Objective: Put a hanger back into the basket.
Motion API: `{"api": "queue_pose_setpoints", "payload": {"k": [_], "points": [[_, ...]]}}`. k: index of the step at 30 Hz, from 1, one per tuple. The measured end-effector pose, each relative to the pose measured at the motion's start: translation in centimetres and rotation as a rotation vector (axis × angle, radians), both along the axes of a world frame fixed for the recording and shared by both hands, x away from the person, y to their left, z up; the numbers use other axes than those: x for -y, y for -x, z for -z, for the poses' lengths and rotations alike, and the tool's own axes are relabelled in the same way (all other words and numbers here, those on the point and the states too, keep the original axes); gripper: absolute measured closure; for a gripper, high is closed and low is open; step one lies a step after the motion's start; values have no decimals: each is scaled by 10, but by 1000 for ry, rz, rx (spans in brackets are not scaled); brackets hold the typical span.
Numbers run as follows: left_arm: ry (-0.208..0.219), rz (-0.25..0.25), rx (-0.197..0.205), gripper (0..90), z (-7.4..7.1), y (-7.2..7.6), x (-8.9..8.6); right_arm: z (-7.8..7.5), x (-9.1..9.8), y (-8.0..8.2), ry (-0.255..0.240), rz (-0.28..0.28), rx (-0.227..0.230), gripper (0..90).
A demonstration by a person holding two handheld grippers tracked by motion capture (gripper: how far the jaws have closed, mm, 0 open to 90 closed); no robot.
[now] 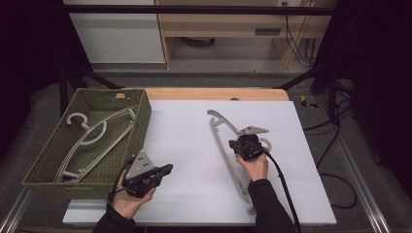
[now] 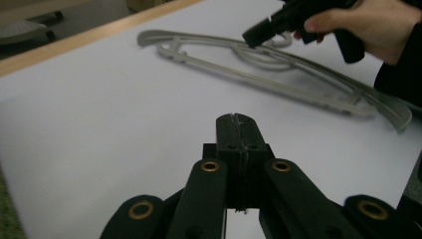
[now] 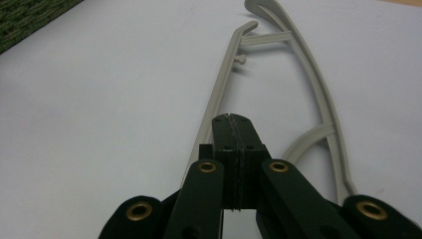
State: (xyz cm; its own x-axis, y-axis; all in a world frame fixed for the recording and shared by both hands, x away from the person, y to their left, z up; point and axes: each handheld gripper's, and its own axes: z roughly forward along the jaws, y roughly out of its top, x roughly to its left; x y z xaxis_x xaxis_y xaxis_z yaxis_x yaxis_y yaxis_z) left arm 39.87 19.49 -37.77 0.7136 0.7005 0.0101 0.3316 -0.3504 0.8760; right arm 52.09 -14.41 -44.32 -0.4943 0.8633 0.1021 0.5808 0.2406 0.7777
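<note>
A grey plastic hanger lies flat on the white table top, running from the middle toward the front right. My right gripper hovers over its middle, by the hook, jaws pressed together with nothing between them. In the right gripper view the shut gripper points along the hanger. My left gripper is near the front left, beside the basket, shut and empty. In the left gripper view the shut gripper faces the hanger and the other hand.
A green woven basket stands at the table's left with another grey hanger lying inside. A wooden strip borders the far edge. Cables trail on the floor at the right.
</note>
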Motion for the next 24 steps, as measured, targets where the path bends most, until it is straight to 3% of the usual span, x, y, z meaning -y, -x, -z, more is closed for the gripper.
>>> {"api": "queue_pose_setpoints", "payload": {"k": [4,9,14,22,24], "points": [[40,-47,22,900,-14,-1,-21,4,-7,-13,29,11,-25,900],[53,-75,20,900,-21,-4,-39,14,-14,-25,58,15,-55,900],[55,-89,10,900,-20,-7,-44,24,-15,-29,97,8,-72,900],[66,-110,22,900,-25,-6,-53,29,-26,-24,92,-29,-118,900],[67,-110,23,900,-26,-6,-54,30,-28,-22,91,-62,-115,900]]}}
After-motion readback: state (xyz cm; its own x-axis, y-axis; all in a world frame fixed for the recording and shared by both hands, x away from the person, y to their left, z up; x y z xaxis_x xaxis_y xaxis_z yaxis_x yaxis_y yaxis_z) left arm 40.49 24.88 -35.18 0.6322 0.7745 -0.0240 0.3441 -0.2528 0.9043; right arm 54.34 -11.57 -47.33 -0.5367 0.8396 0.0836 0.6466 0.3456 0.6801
